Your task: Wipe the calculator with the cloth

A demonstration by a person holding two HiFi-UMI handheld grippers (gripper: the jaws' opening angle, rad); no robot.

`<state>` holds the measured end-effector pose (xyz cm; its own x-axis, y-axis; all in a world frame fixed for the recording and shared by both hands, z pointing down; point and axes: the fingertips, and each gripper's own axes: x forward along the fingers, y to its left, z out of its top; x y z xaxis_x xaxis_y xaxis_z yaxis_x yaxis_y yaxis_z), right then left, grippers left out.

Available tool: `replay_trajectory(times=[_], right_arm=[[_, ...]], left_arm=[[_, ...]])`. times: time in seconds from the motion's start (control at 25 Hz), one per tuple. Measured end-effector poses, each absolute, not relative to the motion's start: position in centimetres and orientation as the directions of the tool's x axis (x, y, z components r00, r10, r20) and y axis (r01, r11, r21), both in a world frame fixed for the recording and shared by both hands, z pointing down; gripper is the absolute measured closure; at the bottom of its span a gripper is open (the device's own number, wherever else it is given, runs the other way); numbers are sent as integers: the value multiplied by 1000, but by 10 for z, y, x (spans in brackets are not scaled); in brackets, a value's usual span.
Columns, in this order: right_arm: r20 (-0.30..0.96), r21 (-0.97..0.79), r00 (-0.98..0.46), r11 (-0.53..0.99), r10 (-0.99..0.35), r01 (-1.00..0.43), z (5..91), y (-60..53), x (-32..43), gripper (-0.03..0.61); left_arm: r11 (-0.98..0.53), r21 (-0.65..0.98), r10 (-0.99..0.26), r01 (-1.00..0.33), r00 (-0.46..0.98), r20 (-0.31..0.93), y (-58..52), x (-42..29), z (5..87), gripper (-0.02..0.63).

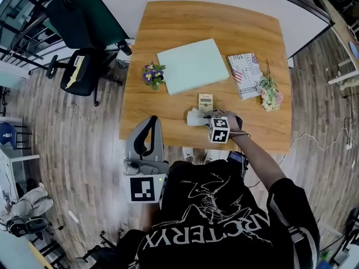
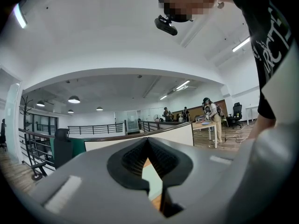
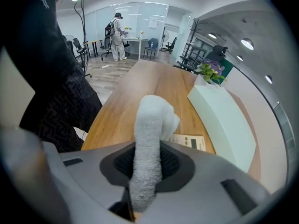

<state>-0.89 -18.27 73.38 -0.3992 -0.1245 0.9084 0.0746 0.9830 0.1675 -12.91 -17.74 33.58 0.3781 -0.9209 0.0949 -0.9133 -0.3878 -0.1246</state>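
The small beige calculator (image 1: 205, 102) lies flat on the wooden table (image 1: 162, 114), just in front of a pale green pad. My right gripper (image 1: 212, 118) is shut on a rolled white cloth (image 1: 196, 117), whose free end hangs just short of the calculator's near edge. In the right gripper view the cloth (image 3: 148, 139) stands up between the jaws and hides part of the calculator (image 3: 190, 142). My left gripper (image 1: 152, 120) is shut on nothing and sits off the table's near left corner, with its tips (image 2: 148, 140) meeting.
The pale green pad (image 1: 192, 65) fills the table's middle. Purple flowers (image 1: 153, 73) sit to its left. A printed booklet (image 1: 245, 74) and a dried bouquet (image 1: 270, 93) lie on the right. A black office chair (image 1: 84, 66) stands left of the table.
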Motion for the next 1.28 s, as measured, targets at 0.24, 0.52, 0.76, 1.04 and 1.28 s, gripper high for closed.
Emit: replay_trajectory(times=[0.24,0.52,0.76,1.04,1.28], right_arm=[[917,97,-395,990,-50,98,742,-151,-9,489],[915,67,-401,995,-34,68,751,-137,-8,489],[742,1,-650,970,-165,-244,657,-165,-14,489],[299,-1,-761,798,-575,-603,458,-215,47,488],[-43,31,-567,566,-823,-824,334,-217,117,489]], left_arm=[[-406,-122,-913,-906,397,91,-176,-122,336,604],[-404,-121,-914,-907,396,88,-173,-122,335,604],[-424,-130,-905,-896,421,52,-179,-120,329,604],[-492,-143,-868,-859,497,1,-191,-95,319,604],[-520,-155,-848,-840,530,-27,-204,-75,306,604]])
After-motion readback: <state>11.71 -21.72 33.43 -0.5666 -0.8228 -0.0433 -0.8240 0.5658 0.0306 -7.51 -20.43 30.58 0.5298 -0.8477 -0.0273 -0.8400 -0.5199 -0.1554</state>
